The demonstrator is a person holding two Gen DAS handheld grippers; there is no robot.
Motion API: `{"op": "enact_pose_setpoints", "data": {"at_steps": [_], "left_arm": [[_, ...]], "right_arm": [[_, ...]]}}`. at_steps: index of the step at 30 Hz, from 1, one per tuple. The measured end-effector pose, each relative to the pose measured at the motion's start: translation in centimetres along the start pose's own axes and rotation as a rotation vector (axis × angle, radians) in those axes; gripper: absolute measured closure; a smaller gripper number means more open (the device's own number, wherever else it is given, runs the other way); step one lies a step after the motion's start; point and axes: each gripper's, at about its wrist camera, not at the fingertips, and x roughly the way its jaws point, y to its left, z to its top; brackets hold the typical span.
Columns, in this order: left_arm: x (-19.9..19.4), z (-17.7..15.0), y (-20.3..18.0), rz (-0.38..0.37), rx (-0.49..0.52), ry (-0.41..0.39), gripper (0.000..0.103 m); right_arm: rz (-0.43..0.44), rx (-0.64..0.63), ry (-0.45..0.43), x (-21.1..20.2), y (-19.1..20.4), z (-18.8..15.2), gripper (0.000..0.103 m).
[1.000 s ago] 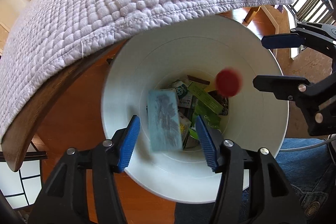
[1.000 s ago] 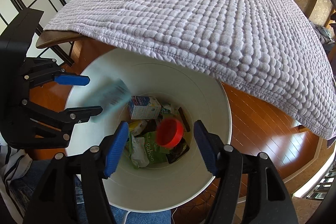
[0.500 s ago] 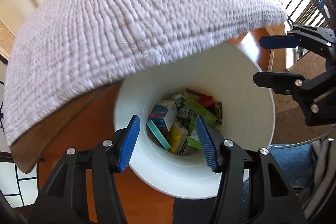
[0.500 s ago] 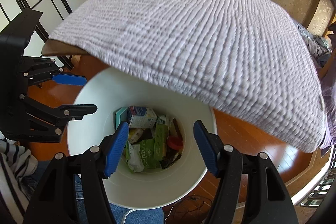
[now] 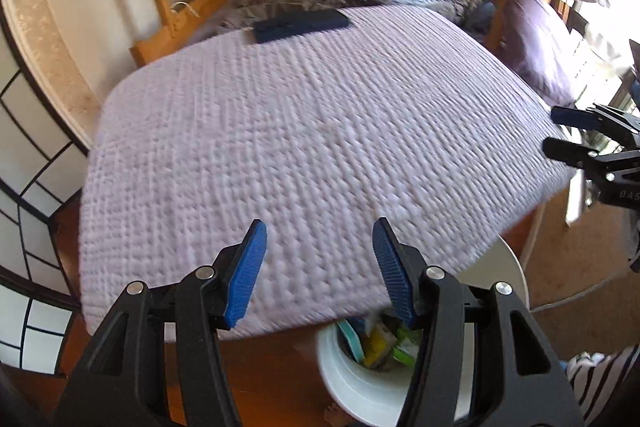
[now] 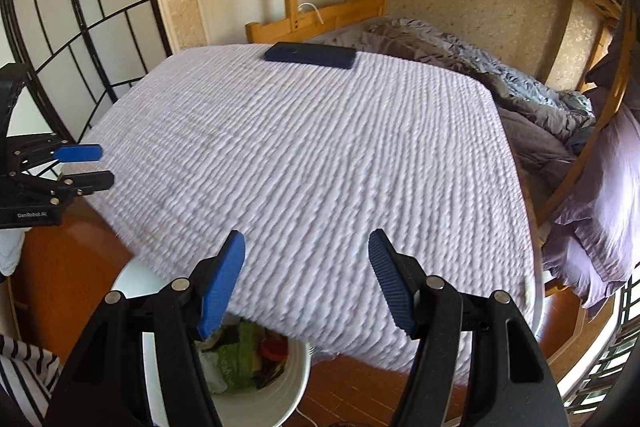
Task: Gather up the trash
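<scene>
Saw 1 counter [image 6: 320, 167] under quilted white cover, no trash on it, only 1 dark phone [image 6: 310, 55] at far edge. 1 white bin [image 5: 360, 383] below near edge, trash [image 6: 244, 355] piled inside: cartons, green wrappers, red cap. Reckoned task about done. Left gripper [image 5: 320, 273] & right gripper [image 6: 306, 281]: jaws spread, holding nothing.

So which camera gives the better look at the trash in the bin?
The right wrist view: the trash shows as green wrappers and a red cap inside the bin. The left wrist view shows only a sliver, partly hidden behind its own tool.
</scene>
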Motion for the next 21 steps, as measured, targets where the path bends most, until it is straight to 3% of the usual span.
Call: {"op": "enact_pose_setpoints", "data": {"at_steps": [10, 15, 21], "left_arm": [[4.6, 4.8, 10.0, 0.164, -0.211, -0.021, 0.046], [7.4, 5.6, 13.1, 0.235, -0.258, -0.008, 0.046], [10.2, 6.0, 16.0, 0.26, -0.31, 0.012, 0.046]], "right_arm": [[-0.146, 0.068, -0.028, 6.8, -7.8, 5.7, 0.039], [-0.17, 0.128, 0.014, 11.2, -11.4, 6.6, 0.039], [-0.199, 0.186, 0.043, 14.9, -14.2, 6.9, 0.039]]}}
